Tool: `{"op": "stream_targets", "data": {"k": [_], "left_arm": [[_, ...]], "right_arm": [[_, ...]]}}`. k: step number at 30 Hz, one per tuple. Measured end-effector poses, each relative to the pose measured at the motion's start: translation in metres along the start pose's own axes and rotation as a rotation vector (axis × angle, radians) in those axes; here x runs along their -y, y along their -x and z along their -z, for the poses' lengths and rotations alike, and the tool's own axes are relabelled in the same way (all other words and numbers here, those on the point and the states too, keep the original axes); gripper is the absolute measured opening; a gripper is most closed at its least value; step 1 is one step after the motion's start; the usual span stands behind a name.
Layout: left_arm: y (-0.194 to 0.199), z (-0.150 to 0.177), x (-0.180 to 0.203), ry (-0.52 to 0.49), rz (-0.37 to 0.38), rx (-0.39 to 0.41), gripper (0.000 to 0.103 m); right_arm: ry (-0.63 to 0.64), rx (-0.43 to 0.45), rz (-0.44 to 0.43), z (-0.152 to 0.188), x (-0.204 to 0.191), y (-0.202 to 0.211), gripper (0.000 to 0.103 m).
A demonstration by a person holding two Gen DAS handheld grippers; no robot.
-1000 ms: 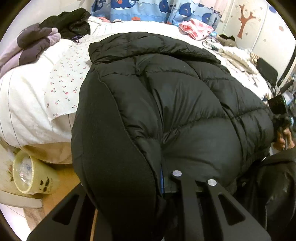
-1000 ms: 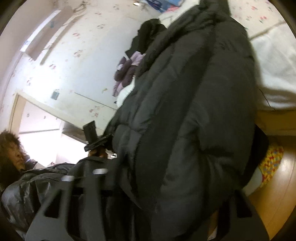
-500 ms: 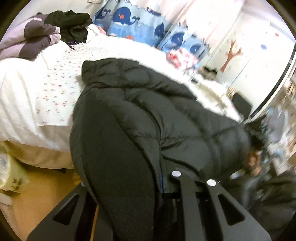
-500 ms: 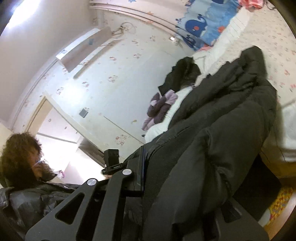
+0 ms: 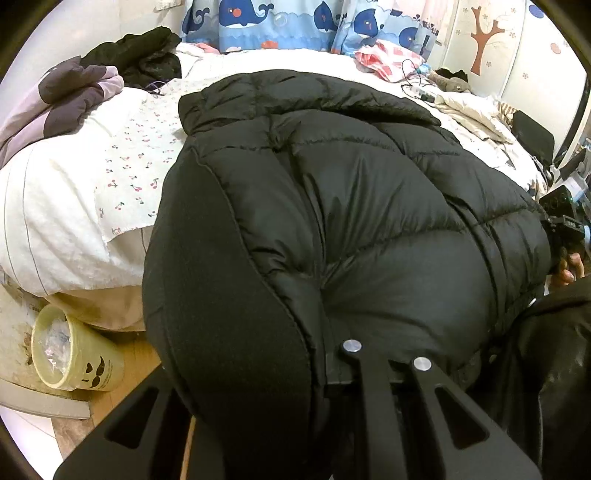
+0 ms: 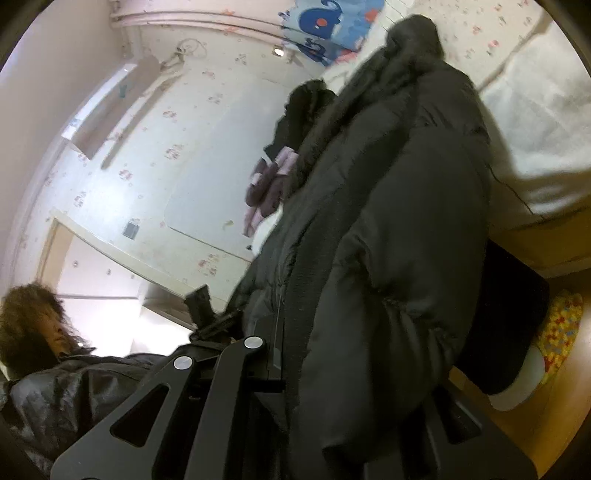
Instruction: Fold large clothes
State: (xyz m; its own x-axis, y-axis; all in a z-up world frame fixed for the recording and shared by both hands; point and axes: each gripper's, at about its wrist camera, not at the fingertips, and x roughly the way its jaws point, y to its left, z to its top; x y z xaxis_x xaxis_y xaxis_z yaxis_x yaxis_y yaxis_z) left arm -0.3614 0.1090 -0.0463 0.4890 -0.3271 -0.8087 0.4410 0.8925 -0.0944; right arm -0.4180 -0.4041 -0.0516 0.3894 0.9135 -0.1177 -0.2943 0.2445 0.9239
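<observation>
A black puffer jacket [image 5: 362,206] is pinched at its near hem by both the left gripper [image 5: 321,373] and the right gripper [image 6: 291,354], its length stretched toward the upper frame across the bed [image 5: 55,206].

a home bedroom, probably a child's: a wide bed [image 5: 55,221] with a cherry-print sheet [image 5: 140,173], whale-patterned curtains [image 5: 266,22], a tree decal [image 5: 484,37] on a white wardrobe door, piled clothes [image 5: 74,92], flowered wallpaper [image 6: 177,147] and a wooden floor [image 5: 122,354].
</observation>
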Motion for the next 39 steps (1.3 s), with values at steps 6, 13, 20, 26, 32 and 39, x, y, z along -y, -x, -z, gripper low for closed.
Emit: {"op": "stream_targets", "data": {"k": [6,13,20,26,32,39], "left_arm": [[0.013,-0.007,0.015,-0.053,-0.067,0.068,0.017],[0.018,-0.012,0.025,-0.084,-0.110,0.102,0.017],[0.018,-0.016,0.021,-0.050,-0.092,0.133,0.017],[0.017,-0.021,0.023,-0.041,-0.096,0.154,0.017],[0.016,-0.028,0.022,-0.021,-0.101,0.167,0.017],[0.015,-0.039,0.021,-0.011,-0.113,0.171,0.017]], "right_arm": [[0.042,0.112,-0.139,-0.028,-0.018,0.006,0.009],[0.051,0.136,-0.196,-0.048,-0.026,-0.001,0.009],[0.032,0.162,-0.199,-0.052,-0.021,0.007,0.009],[0.019,0.178,-0.192,-0.059,-0.016,0.008,0.009],[0.019,0.183,-0.193,-0.058,-0.009,0.018,0.009],[0.023,0.182,-0.186,-0.060,-0.012,0.018,0.009]]}}
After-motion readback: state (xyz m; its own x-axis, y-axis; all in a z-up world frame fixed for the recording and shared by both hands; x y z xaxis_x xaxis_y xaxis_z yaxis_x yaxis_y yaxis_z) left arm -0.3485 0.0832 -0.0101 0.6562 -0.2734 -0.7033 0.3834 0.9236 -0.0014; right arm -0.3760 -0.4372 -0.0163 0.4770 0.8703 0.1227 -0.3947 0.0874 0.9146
